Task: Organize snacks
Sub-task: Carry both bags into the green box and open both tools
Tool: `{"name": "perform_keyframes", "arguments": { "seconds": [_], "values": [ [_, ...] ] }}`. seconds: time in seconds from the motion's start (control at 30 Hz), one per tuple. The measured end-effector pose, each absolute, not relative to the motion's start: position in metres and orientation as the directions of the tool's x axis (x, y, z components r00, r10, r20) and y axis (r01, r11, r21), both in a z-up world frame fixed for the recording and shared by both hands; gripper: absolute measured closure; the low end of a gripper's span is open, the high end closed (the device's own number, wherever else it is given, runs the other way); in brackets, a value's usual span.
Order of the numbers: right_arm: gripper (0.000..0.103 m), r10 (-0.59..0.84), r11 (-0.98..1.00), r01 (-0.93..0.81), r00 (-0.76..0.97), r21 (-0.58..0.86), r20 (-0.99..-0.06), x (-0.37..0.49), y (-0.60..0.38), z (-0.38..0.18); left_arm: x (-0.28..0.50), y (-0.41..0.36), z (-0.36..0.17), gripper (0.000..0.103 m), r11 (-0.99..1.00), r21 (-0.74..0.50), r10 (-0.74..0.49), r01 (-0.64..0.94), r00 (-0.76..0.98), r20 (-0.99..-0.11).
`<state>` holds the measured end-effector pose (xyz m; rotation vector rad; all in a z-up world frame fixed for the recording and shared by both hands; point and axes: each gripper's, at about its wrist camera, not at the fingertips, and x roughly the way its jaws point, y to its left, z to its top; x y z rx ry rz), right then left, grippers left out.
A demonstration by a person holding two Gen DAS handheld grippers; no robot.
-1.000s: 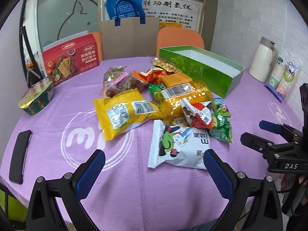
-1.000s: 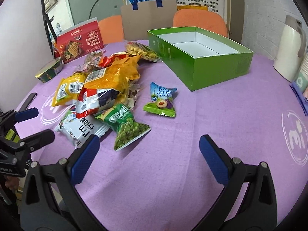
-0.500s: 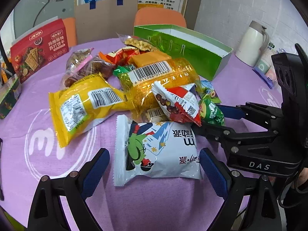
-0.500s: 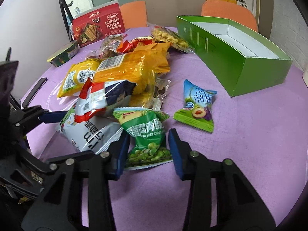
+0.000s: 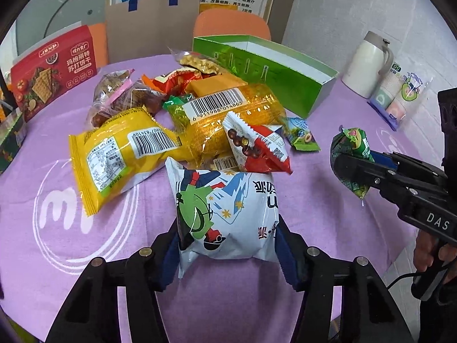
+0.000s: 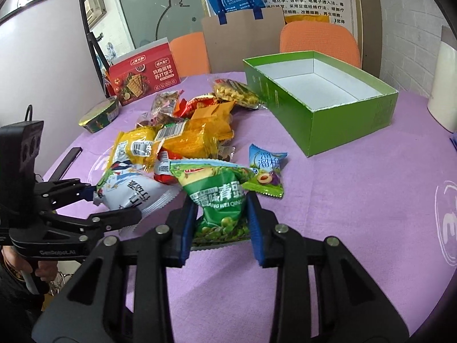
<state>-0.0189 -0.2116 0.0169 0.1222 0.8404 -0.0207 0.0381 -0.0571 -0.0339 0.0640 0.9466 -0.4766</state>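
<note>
Across purple tablecloth, we carry two pinched packets: right gripper squeezing green pea bag nearer green box, left gripper clamping white bag farther from it.

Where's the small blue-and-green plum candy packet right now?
In the right wrist view the plum candy packet lies flat on the purple tablecloth, between the snack pile and the green box, just right of the green pea bag.
</note>
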Motion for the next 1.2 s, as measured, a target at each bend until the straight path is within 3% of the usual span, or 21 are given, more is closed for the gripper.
{"name": "perform_keyframes", "arguments": {
  "seconds": [0.27,0.57,1.1,1.17,1.2],
  "values": [
    [0.067,-0.061,0.982,0.166,0.739,0.094,-0.671,-0.003,-0.248,0.054,0.035,-0.051,0.044,0.044,0.878,-0.145,-0.427,0.457,0.609,-0.668],
    [0.067,-0.196,0.935,0.337,0.748,0.109,-0.634,0.034,-0.318,0.075,0.113,-0.101,0.086,0.044,0.876,-0.164,-0.453,0.454,0.657,-0.603],
    [0.066,-0.248,0.927,0.372,0.687,0.037,-0.683,0.087,-0.363,0.039,0.224,-0.207,0.042,0.043,0.88,-0.055,-0.371,0.473,0.609,-0.701],
    [0.062,-0.255,0.934,0.356,0.693,0.014,-0.675,0.089,-0.362,0.038,0.228,-0.209,0.037,0.039,0.884,-0.046,-0.361,0.465,0.617,-0.699],
    [0.046,-0.263,0.937,0.351,0.693,-0.004,-0.671,0.091,-0.361,0.038,0.229,-0.209,0.036,0.03,0.885,-0.048,-0.363,0.462,0.622,-0.694]
  ]
}}
